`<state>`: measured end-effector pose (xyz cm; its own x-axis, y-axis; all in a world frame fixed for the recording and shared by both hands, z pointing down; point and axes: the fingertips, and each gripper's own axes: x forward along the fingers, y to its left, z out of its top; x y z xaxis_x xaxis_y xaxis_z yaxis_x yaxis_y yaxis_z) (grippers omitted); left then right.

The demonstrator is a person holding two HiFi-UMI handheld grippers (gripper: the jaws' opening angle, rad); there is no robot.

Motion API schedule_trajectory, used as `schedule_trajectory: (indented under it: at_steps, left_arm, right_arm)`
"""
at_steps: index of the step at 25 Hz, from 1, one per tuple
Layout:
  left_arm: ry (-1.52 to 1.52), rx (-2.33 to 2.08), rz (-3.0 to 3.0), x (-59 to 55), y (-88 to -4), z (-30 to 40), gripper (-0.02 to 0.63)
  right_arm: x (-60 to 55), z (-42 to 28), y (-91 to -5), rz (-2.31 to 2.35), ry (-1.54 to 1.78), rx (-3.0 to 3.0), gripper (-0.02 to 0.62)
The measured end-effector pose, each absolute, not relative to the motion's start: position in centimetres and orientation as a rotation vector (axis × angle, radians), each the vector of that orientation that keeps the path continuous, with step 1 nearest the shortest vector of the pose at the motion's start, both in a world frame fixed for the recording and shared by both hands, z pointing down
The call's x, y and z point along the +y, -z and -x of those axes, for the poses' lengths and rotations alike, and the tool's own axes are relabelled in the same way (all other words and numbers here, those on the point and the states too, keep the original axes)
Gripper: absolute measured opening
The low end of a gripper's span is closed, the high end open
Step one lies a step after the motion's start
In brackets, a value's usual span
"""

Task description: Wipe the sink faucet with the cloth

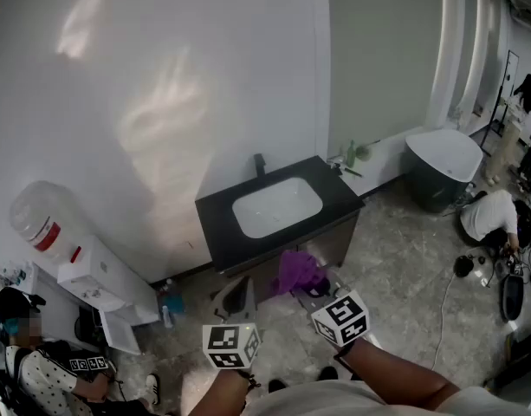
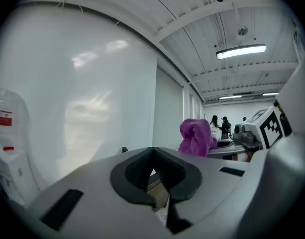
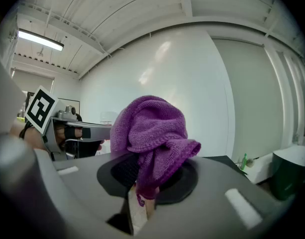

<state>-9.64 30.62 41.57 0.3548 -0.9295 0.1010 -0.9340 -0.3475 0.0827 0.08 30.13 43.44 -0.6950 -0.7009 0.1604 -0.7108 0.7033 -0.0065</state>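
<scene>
The right gripper (image 3: 146, 169) has its jaws closed on the purple cloth (image 3: 150, 128), which stands bunched above them. The left gripper (image 2: 152, 152) is just left of it, with its jaws closed and nothing between them. Both are held in the air at the near side of the black counter (image 1: 337, 191). The cloth is apart from the dark faucet (image 1: 259, 165), which stands at the far edge, behind the white sink (image 1: 276, 206).
</scene>
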Motion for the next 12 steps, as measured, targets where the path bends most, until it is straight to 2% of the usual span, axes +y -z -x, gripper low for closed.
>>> schedule_trajectory:
  at_steps: [12]
  left_arm:
    - [-0.050,-1.686,-2.489,30.16,-42.14,9.14,0.008]
  right_arm:
    - [29.70,-0.23,-43.82,-1.170,-0.112,-2.759,0.066]
